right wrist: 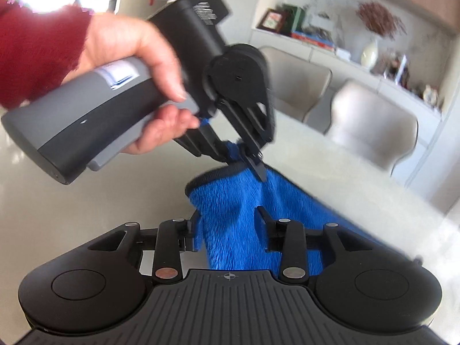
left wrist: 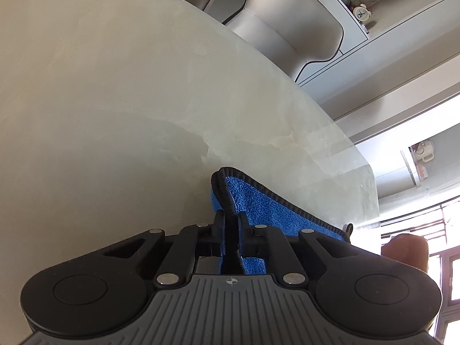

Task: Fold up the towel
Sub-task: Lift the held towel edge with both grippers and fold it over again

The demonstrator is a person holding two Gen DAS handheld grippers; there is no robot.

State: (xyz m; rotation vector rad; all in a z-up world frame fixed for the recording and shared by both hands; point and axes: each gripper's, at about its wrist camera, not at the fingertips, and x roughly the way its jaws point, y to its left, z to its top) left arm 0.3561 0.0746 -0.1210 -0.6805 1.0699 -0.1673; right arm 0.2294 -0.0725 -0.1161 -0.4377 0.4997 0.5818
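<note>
Your left claw (left wrist: pixel 230 231) is clamped on the dark hem at a raised corner of the blue towel (right wrist: pixel 230 215), lifted just above the desk (left wrist: pixel 115 100). Your right claw (right wrist: pixel 227 231) stands apart with the towel's body between its fingers, pads not pressing. From the left claw the towel hangs down and toward the right claw, so its long axis runs between the two claws. The right claw is nearer the loose bulk, so I judge its grip comes next.
</note>
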